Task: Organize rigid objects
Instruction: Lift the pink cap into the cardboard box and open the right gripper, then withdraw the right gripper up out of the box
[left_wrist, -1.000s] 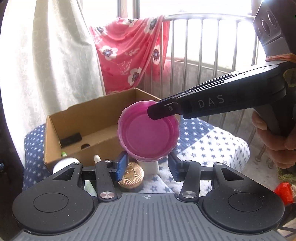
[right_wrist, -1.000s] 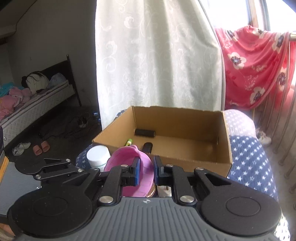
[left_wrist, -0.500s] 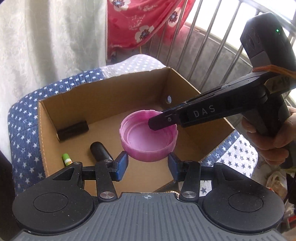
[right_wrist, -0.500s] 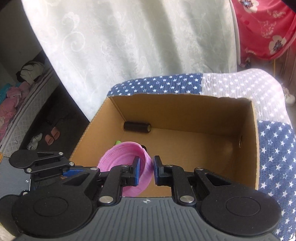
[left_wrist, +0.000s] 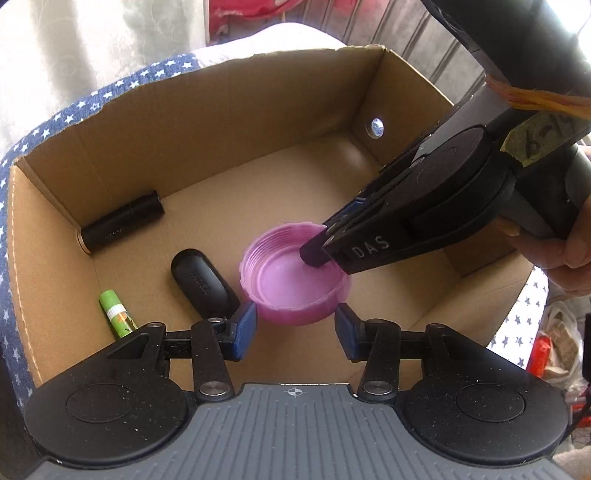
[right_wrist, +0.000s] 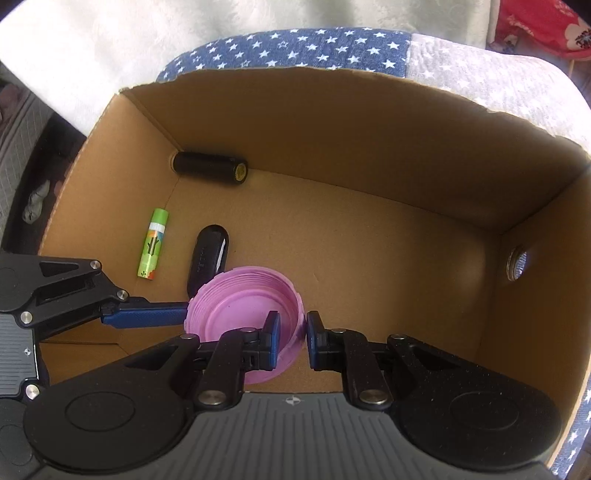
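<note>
A pink screw lid (left_wrist: 291, 284) (right_wrist: 240, 306) hangs open side up, low inside the cardboard box (left_wrist: 221, 122) (right_wrist: 332, 122). My right gripper (right_wrist: 293, 334) (left_wrist: 317, 251) is shut on the lid's wall, one finger inside and one outside. A person's hand (left_wrist: 554, 266) holds that gripper. My left gripper (left_wrist: 295, 328) is open, its blue pads flanking the lid's near edge. One of its fingers (right_wrist: 144, 317) reaches the lid's side in the right wrist view; whether it touches is unclear. I cannot tell whether the lid rests on the box floor.
On the box floor lie a black cylinder (left_wrist: 122, 225) (right_wrist: 210, 168), a black oblong case (left_wrist: 203, 286) (right_wrist: 208, 254) and a green tube (left_wrist: 116, 314) (right_wrist: 153, 243). The box stands on blue star-patterned cloth (right_wrist: 314, 48). A white curtain (right_wrist: 110, 44) hangs behind.
Both grippers travelled from in front of the box to over it, tipped downward and sank inside, the right one carrying the pink lid along.
</note>
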